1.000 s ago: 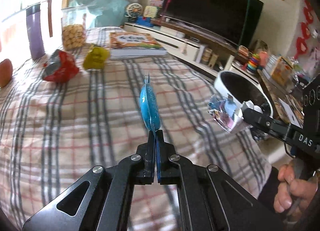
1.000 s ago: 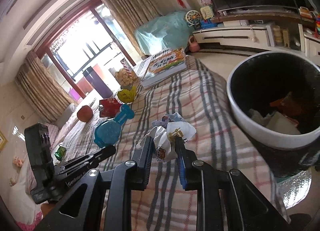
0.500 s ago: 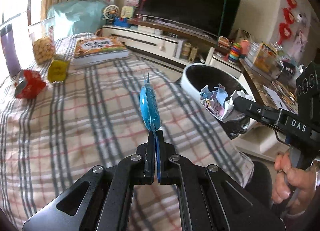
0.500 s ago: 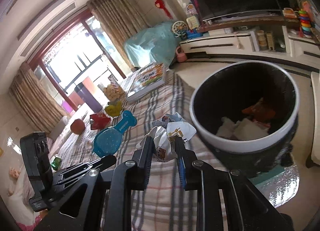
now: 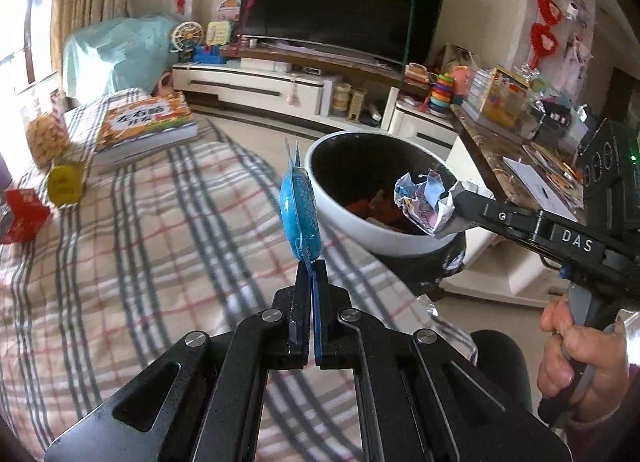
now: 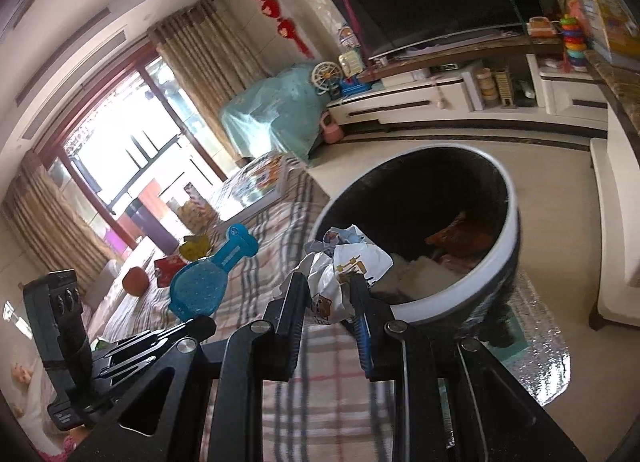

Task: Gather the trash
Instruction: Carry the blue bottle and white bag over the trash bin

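Observation:
My left gripper (image 5: 311, 266) is shut on the thin edge of a blue plastic blister pack (image 5: 299, 213), which stands upright over the plaid cloth (image 5: 160, 262), just left of the trash bin. The bin (image 5: 360, 229) is white outside and black inside, with some trash at its bottom. My right gripper (image 6: 330, 286) is shut on a crumpled white printed wrapper (image 6: 344, 266), held at the bin's near rim (image 6: 472, 282). In the left wrist view the wrapper (image 5: 420, 197) hangs over the bin's opening. From the right wrist view the blue pack (image 6: 200, 286) shows its bone-shaped end.
A book (image 5: 144, 125), a yellow wrapper (image 5: 64, 183), a red wrapper (image 5: 22, 215) and a snack jar (image 5: 42, 133) lie on the far side of the cloth. A cluttered counter (image 5: 520, 165) stands right of the bin. A hand (image 5: 576, 346) grips the right handle.
Both grippers have carried their loads across the cloth toward the bin, which now looms larger. The crumpled wrapper has come from beside the bin to over its rim.

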